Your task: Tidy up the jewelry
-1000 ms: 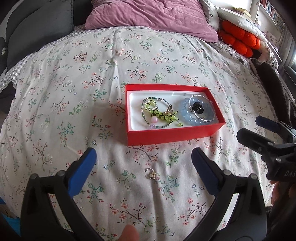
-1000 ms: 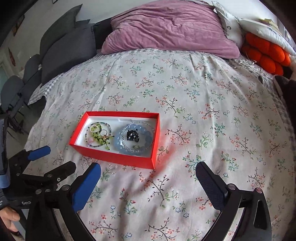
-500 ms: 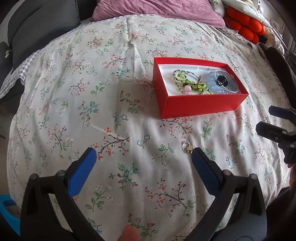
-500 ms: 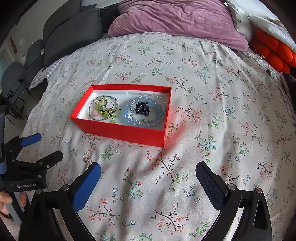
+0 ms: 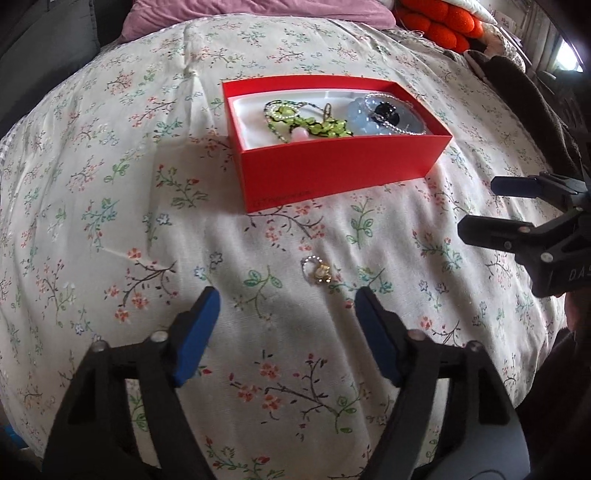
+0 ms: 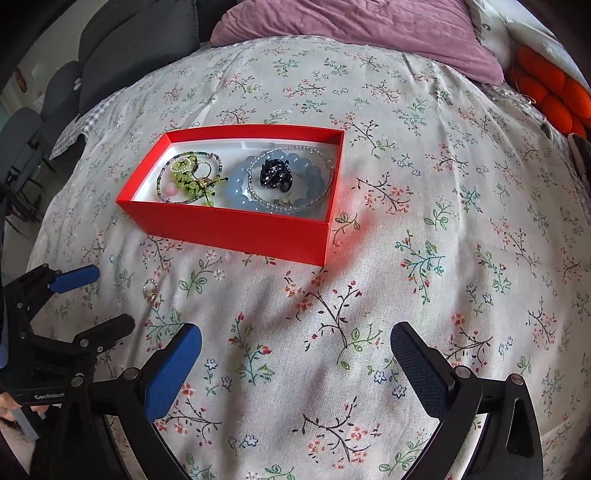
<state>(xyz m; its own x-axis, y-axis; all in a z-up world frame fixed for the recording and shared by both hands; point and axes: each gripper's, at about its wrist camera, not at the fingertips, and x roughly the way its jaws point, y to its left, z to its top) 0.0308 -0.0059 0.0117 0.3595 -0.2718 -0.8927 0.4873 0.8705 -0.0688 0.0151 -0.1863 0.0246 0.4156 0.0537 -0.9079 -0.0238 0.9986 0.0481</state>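
Open bedspread is left all round the small ring, so it can be reached from above. Passage beyond it is blocked by the red box, and the right side is narrowed by the right gripper.

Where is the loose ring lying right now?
In the left wrist view the ring lies on the floral bedspread, outside the red box, on its near side, just ahead of the left gripper.

Red box on white floral bedspread, purple pillow behind
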